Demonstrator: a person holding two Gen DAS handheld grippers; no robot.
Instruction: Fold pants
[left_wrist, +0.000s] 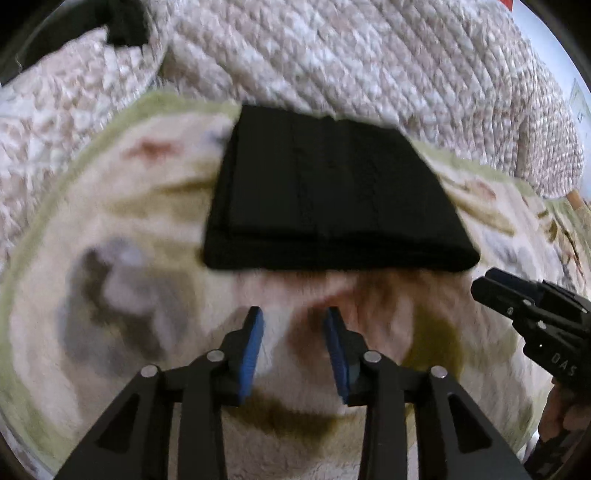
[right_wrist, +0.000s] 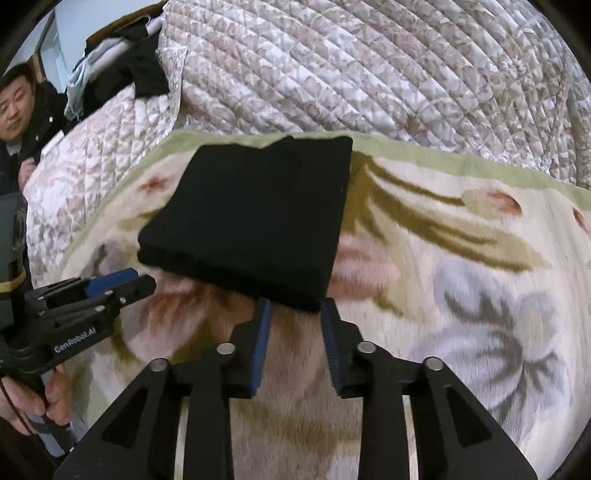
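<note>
The black pants (left_wrist: 332, 192) lay folded into a thick, compact rectangle on a cream floral blanket (left_wrist: 110, 295) with a pale green border, spread over a quilted bedspread (left_wrist: 369, 55). The left gripper (left_wrist: 293, 317) hovered just short of the near folded edge, its blue-padded jaws partly apart with only blanket between them. The right gripper (right_wrist: 295, 308) stood at the bundle's near right corner, jaws likewise parted and empty, its tips close to the cloth but clamping nothing. A hand (right_wrist: 44, 402) gripped the left tool's handle. A person in a dark jacket (right_wrist: 37, 118) sat beyond the bed's far corner.
</note>
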